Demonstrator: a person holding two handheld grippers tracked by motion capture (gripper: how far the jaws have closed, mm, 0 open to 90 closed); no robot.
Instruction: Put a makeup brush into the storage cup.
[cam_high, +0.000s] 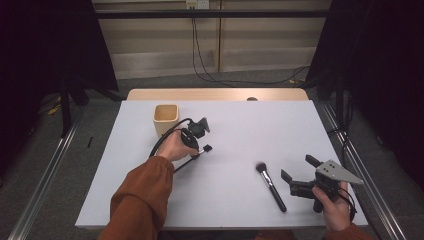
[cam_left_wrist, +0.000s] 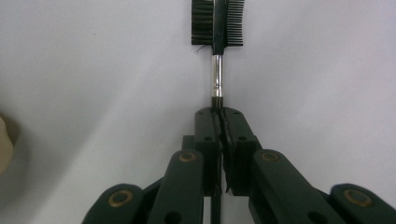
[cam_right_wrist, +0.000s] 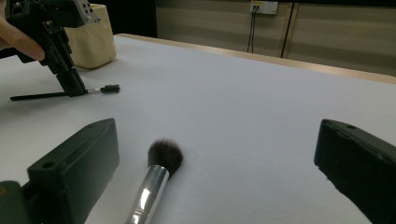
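My left gripper (cam_high: 196, 148) points down at the white table (cam_high: 250, 125), shut on the thin black handle of a small brow brush with a comb-and-bristle head (cam_left_wrist: 217, 23). The brush lies flat, its head (cam_high: 206, 148) to the right of the jaws and its handle trailing back toward the sleeve. In the right gripper view, the left gripper (cam_right_wrist: 74, 88) stands on that brush (cam_right_wrist: 109, 88). A powder brush (cam_high: 271, 186) with a silver ferrule lies at the front right, bristles (cam_right_wrist: 166, 154) pointing away. My right gripper (cam_high: 299, 168) is just right of it, open, with nothing held.
A beige square holder (cam_high: 166, 118) stands at the back left of the table, just behind the left hand; it also shows as the holder (cam_right_wrist: 93, 42). A black cable loops from the left gripper. Metal rails run along both table sides.
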